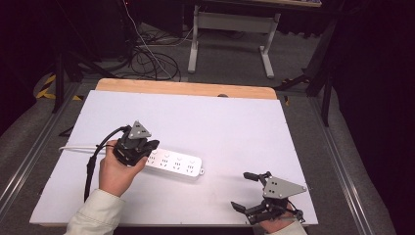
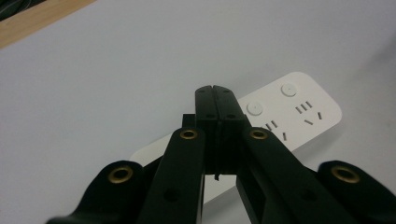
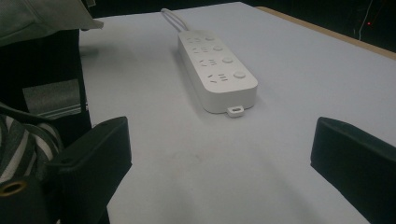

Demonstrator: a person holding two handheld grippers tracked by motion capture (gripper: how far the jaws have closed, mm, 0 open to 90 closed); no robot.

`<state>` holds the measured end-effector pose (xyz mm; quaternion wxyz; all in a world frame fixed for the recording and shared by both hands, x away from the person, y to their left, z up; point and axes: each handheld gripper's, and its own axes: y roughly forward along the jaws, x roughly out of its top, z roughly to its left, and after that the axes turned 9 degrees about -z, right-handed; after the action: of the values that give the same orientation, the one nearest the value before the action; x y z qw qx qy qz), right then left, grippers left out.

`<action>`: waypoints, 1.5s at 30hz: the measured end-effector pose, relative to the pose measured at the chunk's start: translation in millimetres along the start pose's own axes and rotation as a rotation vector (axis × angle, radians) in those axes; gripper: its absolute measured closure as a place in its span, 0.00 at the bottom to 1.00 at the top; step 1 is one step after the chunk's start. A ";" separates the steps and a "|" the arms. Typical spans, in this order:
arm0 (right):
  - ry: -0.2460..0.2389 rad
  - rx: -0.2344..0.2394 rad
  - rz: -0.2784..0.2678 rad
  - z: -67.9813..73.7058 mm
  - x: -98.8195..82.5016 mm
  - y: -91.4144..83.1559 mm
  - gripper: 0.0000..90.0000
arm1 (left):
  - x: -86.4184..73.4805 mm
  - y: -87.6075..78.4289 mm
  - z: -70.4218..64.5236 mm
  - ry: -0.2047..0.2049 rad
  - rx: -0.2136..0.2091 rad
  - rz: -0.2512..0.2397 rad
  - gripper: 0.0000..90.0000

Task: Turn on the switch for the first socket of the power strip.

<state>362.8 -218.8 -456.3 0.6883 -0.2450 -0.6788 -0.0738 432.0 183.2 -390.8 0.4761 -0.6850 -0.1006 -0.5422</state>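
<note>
A white power strip [image 1: 177,164] with several sockets and round buttons lies flat on the white table [image 1: 220,122], left of centre. Its white cord [image 1: 73,147] runs off to the left. My left gripper [image 1: 152,145], held in a hand with a pale sleeve, hovers over the strip's left end. Its jaws are pressed together with nothing between them, and from the left gripper view [image 2: 215,95] the strip [image 2: 292,109] lies just beyond the tips. My right gripper [image 1: 241,191] rests near the front right edge, jaws wide apart and empty [image 3: 219,158], facing the strip's end [image 3: 217,65].
A wooden strip [image 1: 186,88] borders the table's far edge. Beyond it, black cables [image 1: 151,63] lie coiled on the floor beside a white desk frame [image 1: 230,29]. Metal rails run along both sides of the table.
</note>
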 end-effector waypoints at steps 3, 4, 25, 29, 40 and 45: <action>0.002 0.001 0.000 -0.4 0.0 0.2 0.06 | 0.3 -5.2 1.3 0.025 0.006 -0.058 0.74; 0.000 -0.002 0.001 -0.1 0.0 0.0 0.06 | 0.8 -7.6 2.3 0.023 0.009 -0.072 0.70; 0.001 -0.010 -0.005 0.2 0.0 -2.4 0.06 | -13.1 -58.3 9.6 0.059 -0.037 -0.191 0.26; -0.001 -0.012 -0.004 0.3 0.0 -2.6 0.06 | -20.8 -67.0 12.0 0.033 -0.068 -0.205 0.23; -0.002 -0.016 -0.021 0.4 0.7 -4.7 0.05 | -51.3 -81.2 14.5 0.035 -0.090 -0.279 0.18; -0.002 -0.013 -0.026 0.5 0.8 -4.9 0.04 | -64.2 -86.6 9.1 0.043 -0.107 -0.309 0.16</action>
<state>360.2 -222.6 -454.4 0.6849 -0.2409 -0.6821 -0.0870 356.0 260.0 -397.2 0.3518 -0.6742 -0.1654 -0.6280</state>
